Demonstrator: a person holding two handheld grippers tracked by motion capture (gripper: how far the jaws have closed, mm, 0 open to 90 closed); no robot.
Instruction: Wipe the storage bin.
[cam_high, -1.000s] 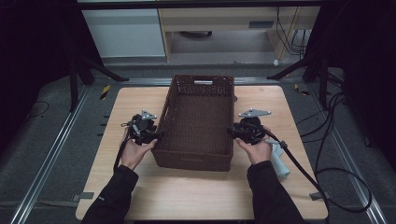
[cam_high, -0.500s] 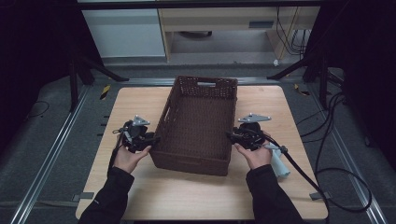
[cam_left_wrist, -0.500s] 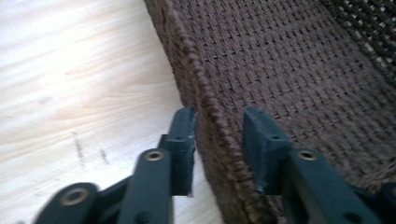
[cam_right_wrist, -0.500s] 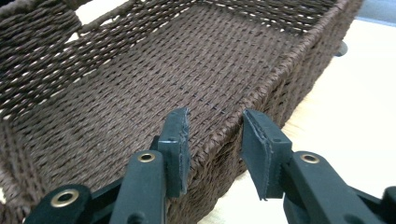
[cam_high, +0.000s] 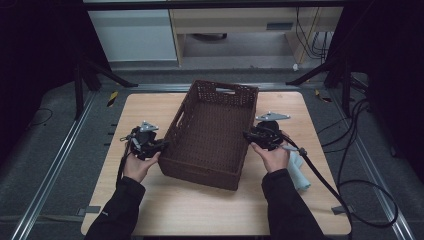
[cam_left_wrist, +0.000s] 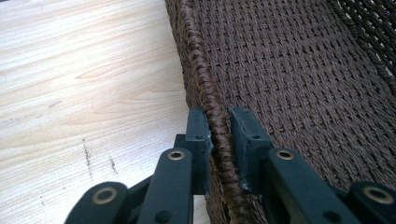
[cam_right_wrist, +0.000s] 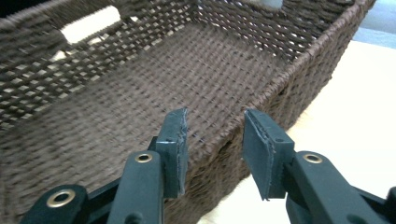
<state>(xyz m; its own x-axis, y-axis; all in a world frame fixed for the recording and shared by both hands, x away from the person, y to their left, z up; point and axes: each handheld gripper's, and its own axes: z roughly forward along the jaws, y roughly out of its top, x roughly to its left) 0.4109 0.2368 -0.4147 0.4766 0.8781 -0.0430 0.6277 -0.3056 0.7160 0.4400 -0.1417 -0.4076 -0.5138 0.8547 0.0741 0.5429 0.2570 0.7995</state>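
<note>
**Basket's turned a bit, left side now clamped**

Since the earlier frames the basket (cam_high: 212, 132) has swung a little, so its near end now points toward the near left corner of the desk (cam_high: 150, 210), and both hands have slid back toward the near edge with it. Left claw (cam_high: 159, 146) has just been closing and now it's clenched on the braided rim of the basket's left long wall; the left gripper view (cam_left_wrist: 219, 135) shows a pad tight on each side of the braid. Right claw (cam_high: 248, 136) is released: in the right gripper view (cam_right_wrist: 212, 149) the right wall's rim sits between the jaws but neither pad seems to be pressing it.

What matters for the next bit, I'd guess: the basket sits mid-desk with its long axis running near-to-far, tilted slightly, so each hand has its own long wall right in front of it. Right claw just needs to pinch down where it already is. Bluish cloth (cam_high: 299, 172) lies by the right forearm, out of play.
</note>
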